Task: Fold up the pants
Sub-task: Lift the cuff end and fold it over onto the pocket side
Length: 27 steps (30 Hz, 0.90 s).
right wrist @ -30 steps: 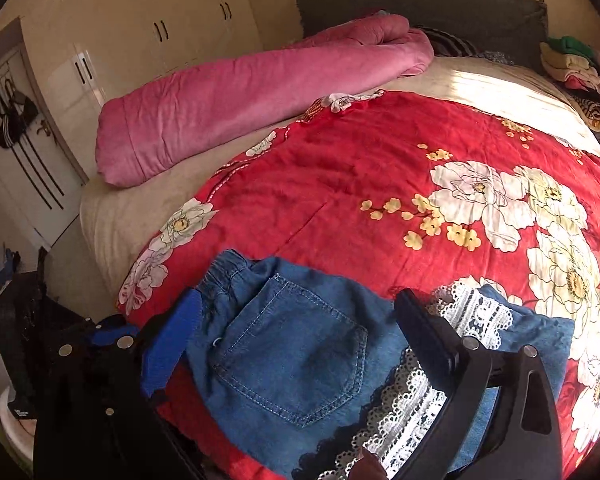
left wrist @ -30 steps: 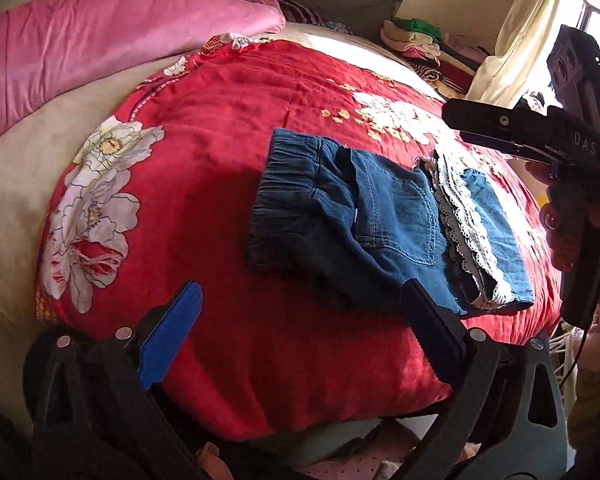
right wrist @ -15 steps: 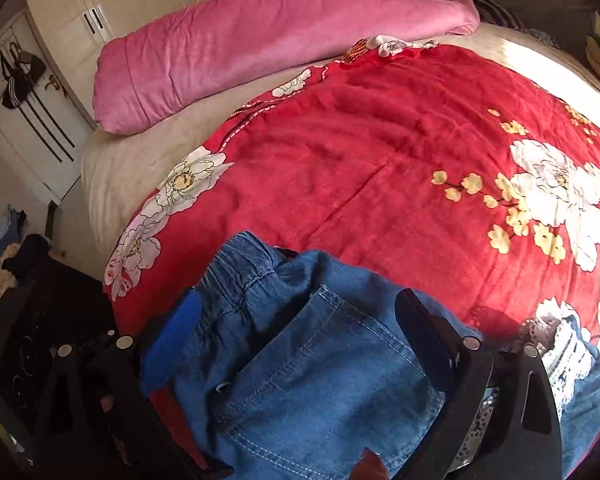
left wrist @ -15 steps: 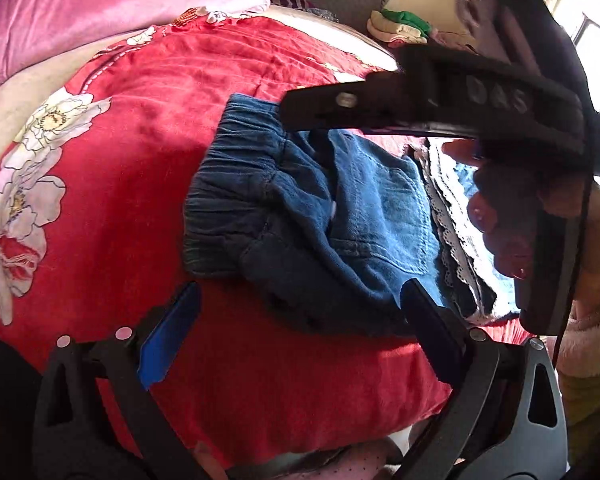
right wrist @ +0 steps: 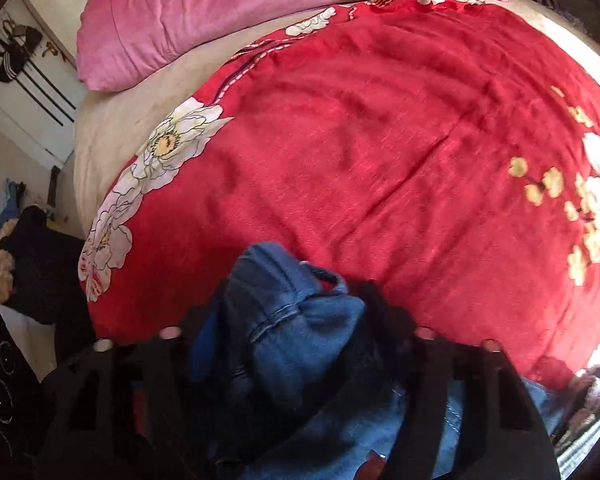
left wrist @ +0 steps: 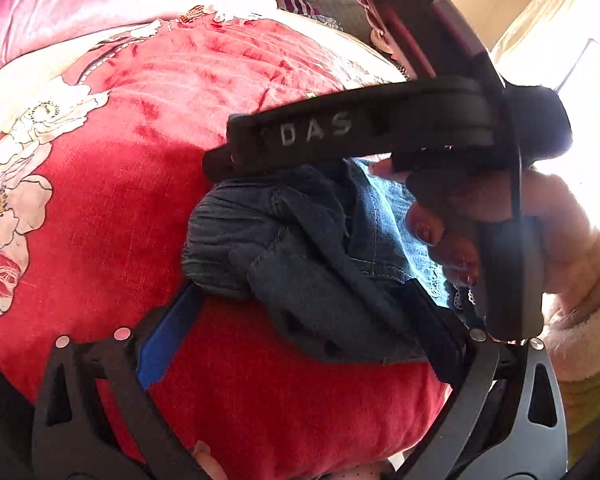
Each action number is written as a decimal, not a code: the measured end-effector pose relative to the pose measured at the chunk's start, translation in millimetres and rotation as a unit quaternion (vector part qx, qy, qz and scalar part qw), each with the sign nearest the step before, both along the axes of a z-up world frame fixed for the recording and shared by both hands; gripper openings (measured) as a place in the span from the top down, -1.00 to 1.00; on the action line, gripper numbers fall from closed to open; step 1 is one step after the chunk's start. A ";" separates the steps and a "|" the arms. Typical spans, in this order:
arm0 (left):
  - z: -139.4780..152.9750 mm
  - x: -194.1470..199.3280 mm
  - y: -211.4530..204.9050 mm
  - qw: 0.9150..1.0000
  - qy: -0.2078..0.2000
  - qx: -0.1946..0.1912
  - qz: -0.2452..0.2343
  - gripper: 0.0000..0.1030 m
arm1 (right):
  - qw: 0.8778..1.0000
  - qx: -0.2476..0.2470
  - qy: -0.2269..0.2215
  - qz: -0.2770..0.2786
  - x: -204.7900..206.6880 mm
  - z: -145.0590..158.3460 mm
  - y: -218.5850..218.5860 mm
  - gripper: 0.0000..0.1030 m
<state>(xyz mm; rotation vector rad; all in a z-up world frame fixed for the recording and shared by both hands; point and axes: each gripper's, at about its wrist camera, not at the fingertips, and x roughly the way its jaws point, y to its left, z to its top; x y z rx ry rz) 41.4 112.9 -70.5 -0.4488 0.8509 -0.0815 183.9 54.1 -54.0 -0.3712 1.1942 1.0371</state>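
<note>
While right tool [right wrist: 296, 316] pinches soft blue denim pants [left wrist: 320, 256] at elastic waistband | left tool [left wrist: 296, 316] wide apart, empty, lower frame | limp, grip thick edge

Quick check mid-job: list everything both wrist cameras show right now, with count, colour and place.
Denim pants: one, blue, bunched on the quilt near its front edge; lace trim at the right.
Quilt: one, red with white and yellow flowers, covering the bed.
Pink blanket: one, rolled along the bed's far side.
Beige sheet: one, under the quilt, left side.
Wardrobe: one, cream, left wall.
Curtain: one, cream, at the bright window.
Right gripper: black, shut on the pants' waistband.
Left gripper: black with a blue pad, open, straddling the pants' near edge.
</note>
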 end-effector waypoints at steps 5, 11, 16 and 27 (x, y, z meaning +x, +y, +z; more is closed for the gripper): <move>0.7 -1.2 1.6 1.000 -0.008 -0.005 0.005 -0.81 | 0.999 0.042 0.019 -0.003 -0.9 12.2 -18.8 0.30; 5.0 7.2 5.6 0.999 -0.014 -0.036 0.003 -0.81 | 0.995 0.098 0.030 -0.005 -0.2 39.9 -49.1 0.40; 18.3 17.8 -2.6 0.997 -0.020 -0.075 -0.024 -0.14 | 0.991 0.135 0.023 -0.010 3.9 63.2 -77.0 0.40; 72.4 45.5 -85.1 0.996 -0.045 -0.014 -0.075 0.08 | 0.975 0.210 0.002 -0.069 35.7 102.0 -189.8 0.40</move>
